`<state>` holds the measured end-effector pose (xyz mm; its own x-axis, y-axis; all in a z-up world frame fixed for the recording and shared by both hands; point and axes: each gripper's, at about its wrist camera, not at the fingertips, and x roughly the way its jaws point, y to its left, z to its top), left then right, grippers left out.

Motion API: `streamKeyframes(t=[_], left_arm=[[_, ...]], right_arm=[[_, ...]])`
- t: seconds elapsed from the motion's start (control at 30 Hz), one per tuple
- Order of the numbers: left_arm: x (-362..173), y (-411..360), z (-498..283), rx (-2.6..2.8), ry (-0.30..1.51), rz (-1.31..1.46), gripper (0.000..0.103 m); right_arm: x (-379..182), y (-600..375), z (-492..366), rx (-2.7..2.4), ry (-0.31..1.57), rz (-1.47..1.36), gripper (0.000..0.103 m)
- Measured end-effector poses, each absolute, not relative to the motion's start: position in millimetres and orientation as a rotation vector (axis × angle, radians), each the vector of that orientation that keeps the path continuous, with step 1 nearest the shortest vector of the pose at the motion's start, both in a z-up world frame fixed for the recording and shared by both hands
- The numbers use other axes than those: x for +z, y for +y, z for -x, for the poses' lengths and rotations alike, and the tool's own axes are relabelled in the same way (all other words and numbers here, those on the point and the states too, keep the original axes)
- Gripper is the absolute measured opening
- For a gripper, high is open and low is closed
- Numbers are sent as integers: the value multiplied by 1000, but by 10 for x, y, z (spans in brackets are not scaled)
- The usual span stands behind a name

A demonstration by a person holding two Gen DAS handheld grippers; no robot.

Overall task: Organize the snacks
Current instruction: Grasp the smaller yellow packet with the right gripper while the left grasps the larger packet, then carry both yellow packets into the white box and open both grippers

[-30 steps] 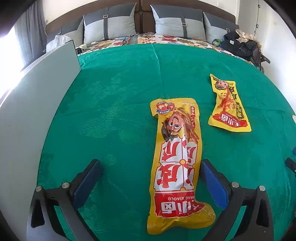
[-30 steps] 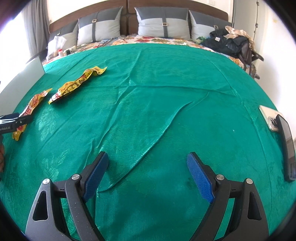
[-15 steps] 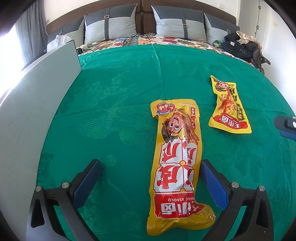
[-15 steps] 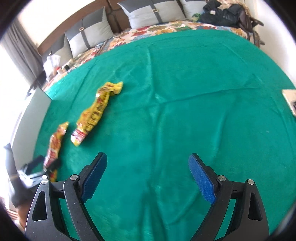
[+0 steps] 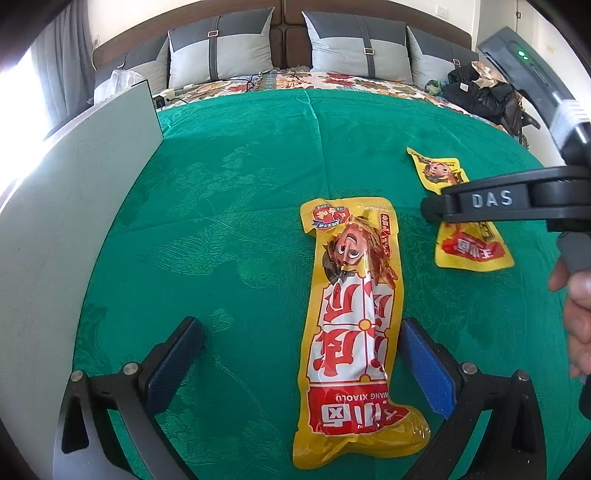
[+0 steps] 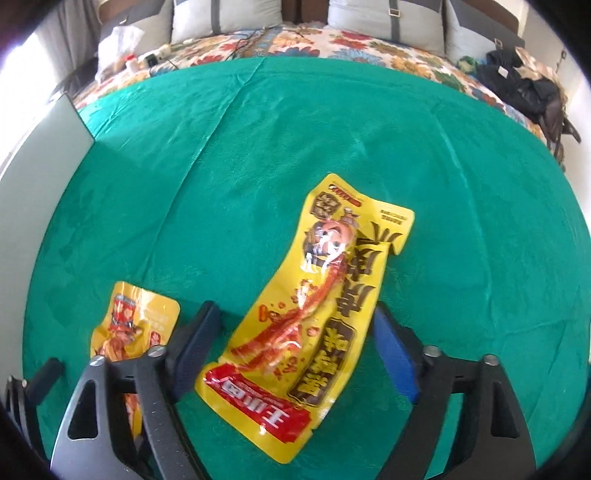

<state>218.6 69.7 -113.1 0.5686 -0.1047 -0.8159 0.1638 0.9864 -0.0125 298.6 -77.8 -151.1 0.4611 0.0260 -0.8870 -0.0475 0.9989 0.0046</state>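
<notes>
Bedroom, likely home: headboard point(image 5: 291, 33), pillows point(image 5: 221, 51), floral bedsheet point(image 6: 332, 40).

Two yellow snack packets point(image 5: 351, 332) point(image 5: 469, 243) lie on one green bedspread point(image 5: 240, 184). Four grey pillows point(image 5: 218, 48) line the headboard. One grey board point(image 5: 74, 206) stands at left.

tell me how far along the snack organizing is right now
Nothing looks organized yet: both yellow packets lie flat on the green cloth. In hand: the right gripper is closing around the smaller packet, pads not yet touching. Left: the left gripper sits open around the longer packet, ungrasped.
</notes>
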Motion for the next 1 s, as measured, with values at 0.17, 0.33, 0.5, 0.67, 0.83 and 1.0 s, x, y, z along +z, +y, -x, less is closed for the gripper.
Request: streamKeyframes(t=[0.17, 0.33, 0.5, 0.67, 0.83, 1.0], left_arm=[[-1128, 695, -2188, -156, 954, -68, 103], [-1100, 648, -2238, -162, 1047, -78, 103], [-991, 524, -2235, -210, 1104, -112, 59], [-942, 541, -2082, -250, 1103, -83, 42], [-875, 754, -1778, -275, 1105, 65, 42], [-681, 958, -1500, -291, 1086, 194, 42]], right_arm=[[-1412, -1124, -2705, 76, 1102, -78, 47], [-1423, -1324, -2364, 111, 1120, -106, 45], [-1420, -1566, -1991, 130, 1111, -183, 44], [-1343, -1817, -1675, 147, 1069, -315, 44], [-1245, -1907, -1503, 190, 1036, -413, 44], [-1232, -1919, -1424, 247, 1025, -556, 44]])
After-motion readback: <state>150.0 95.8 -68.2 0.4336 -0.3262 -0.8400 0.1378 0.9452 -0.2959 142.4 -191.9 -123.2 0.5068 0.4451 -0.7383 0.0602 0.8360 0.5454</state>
